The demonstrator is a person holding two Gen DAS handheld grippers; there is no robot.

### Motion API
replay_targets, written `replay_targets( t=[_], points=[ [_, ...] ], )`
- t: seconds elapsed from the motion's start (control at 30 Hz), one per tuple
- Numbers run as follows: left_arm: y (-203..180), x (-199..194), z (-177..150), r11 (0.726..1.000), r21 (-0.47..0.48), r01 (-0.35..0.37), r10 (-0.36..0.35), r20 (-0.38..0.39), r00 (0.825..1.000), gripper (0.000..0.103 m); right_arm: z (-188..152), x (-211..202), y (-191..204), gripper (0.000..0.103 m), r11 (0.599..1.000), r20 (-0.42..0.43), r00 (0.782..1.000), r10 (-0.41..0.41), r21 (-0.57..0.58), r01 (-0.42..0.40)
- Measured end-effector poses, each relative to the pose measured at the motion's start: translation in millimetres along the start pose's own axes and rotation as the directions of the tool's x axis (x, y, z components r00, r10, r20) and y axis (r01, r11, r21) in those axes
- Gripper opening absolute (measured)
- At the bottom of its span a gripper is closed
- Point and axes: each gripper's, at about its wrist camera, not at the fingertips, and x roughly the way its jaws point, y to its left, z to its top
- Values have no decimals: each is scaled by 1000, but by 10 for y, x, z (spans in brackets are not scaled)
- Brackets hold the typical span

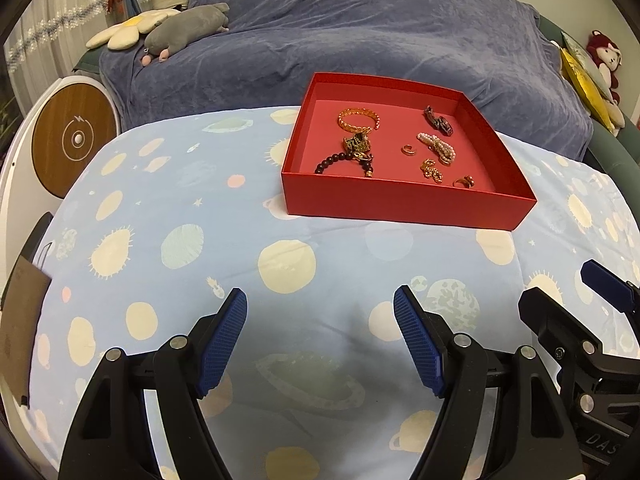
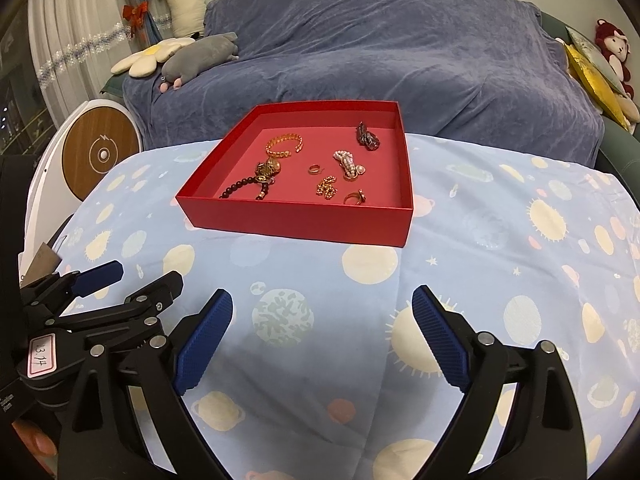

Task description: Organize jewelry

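Note:
A shallow red box (image 1: 404, 204) (image 2: 296, 216) sits on the planet-print cloth ahead of both grippers. Inside lie a gold bangle (image 1: 359, 120) (image 2: 284, 145), a dark bead bracelet (image 1: 340, 160) (image 2: 240, 189), a pearl piece (image 1: 438, 148) (image 2: 349, 162), a dark red clip (image 1: 440, 121) (image 2: 367, 136), a gold chain (image 1: 432, 170) (image 2: 327, 188) and small rings (image 1: 408, 149) (image 2: 355, 199). My left gripper (image 1: 320, 300) hovers open over the cloth, short of the box, nothing between its blue pads. My right gripper (image 2: 322, 300) is open beside it, also empty.
A blue-covered sofa (image 1: 360, 32) runs behind the table, with plush toys (image 1: 184, 28) at its left end and cushions with a red plush (image 1: 604, 56) at the right. A round white and wood device (image 1: 68, 140) stands at the left. A brown card (image 1: 20, 320) hangs off the left edge.

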Motion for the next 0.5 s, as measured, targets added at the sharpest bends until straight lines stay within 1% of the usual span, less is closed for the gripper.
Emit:
replay_targets(
  t=[0.5],
  points=[
    [30, -15, -28, 1000, -22, 0, 0, 2, 1000, 73, -4, -23, 34, 89, 1000, 13, 1000, -15, -11, 15]
  ],
)
